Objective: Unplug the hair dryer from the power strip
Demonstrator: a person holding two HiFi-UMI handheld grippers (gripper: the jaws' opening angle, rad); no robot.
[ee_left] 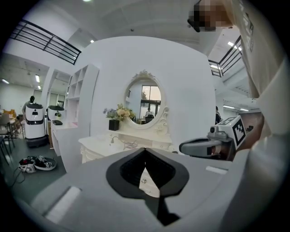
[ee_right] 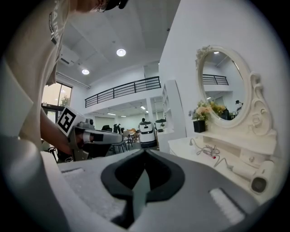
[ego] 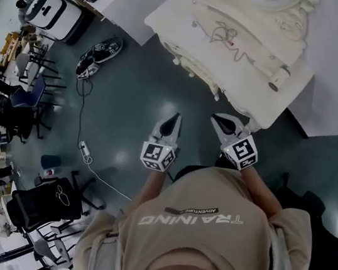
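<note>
The left gripper [ego: 172,124] and the right gripper [ego: 225,124] are hovering fully closed and empty before the dressing table [ego: 175,18]. The hair dryer [ego: 278,78] is lying near the table's front right corner, clear of both grippers.

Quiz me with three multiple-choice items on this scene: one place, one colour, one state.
1. Where does the hair dryer lie? A floor; B table; C chair.
2. What colour is the flower pot? A black; B red; C blue.
3. How is the left gripper? A open; B shut on the hair dryer; C shut, empty.
Answers: 1 B, it lies at the tabletop's end; 2 A, it shows black in both gripper views; 3 C, its jaws meet with nothing between them.
</note>
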